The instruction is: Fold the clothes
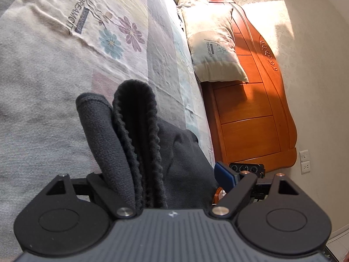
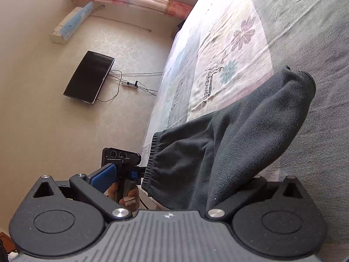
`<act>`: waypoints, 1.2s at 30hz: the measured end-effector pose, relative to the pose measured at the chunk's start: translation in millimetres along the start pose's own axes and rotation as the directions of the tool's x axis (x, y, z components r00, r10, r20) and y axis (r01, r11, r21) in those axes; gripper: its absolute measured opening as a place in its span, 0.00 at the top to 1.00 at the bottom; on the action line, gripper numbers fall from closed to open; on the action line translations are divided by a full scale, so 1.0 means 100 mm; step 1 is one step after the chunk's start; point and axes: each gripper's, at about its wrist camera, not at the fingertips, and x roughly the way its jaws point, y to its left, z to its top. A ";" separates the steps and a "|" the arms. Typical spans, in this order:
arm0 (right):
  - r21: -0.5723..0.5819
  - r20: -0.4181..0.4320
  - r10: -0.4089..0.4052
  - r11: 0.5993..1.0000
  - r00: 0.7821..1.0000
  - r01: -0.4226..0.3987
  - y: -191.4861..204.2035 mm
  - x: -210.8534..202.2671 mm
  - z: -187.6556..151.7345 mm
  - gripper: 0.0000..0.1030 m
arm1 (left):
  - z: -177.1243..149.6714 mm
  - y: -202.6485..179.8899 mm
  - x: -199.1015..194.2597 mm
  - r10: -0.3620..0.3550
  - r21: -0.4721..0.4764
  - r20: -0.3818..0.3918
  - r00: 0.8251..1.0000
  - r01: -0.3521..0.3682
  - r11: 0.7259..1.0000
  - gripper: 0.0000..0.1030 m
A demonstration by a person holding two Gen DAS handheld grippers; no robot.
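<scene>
We see a dark grey garment (image 1: 139,144) lifted above the bed (image 1: 43,100), its ribbed elastic band bunched and standing up in the left wrist view. Our left gripper (image 1: 168,181) has the cloth draped between its spread fingers; whether they pinch it we cannot tell. In the right wrist view the same garment (image 2: 229,135) hangs across our right gripper (image 2: 176,174), one blue pad (image 2: 102,173) bare and clear of the cloth, grip equally unclear. Beyond lie a pillow (image 1: 216,50), a wooden headboard (image 1: 255,113) and a wall-mounted television (image 2: 89,79).
</scene>
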 end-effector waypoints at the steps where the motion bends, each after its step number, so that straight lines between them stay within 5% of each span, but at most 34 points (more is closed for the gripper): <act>1: -0.002 0.007 -0.001 1.000 1.000 0.001 0.00 -0.07 0.00 0.00 | 0.02 -0.03 0.06 0.000 0.003 -0.007 1.000 0.000 1.000 0.19; 19: 0.010 0.213 -0.047 0.999 0.976 0.046 -0.20 -1.74 0.14 0.00 | 0.41 -0.86 1.85 -0.012 0.091 -0.216 0.976 0.033 0.995 0.19; 36: 0.054 0.423 -0.136 0.991 0.896 0.125 -0.68 -3.12 0.47 0.00 | 1.00 -1.83 4.09 0.052 0.259 -0.438 0.897 0.071 0.963 0.19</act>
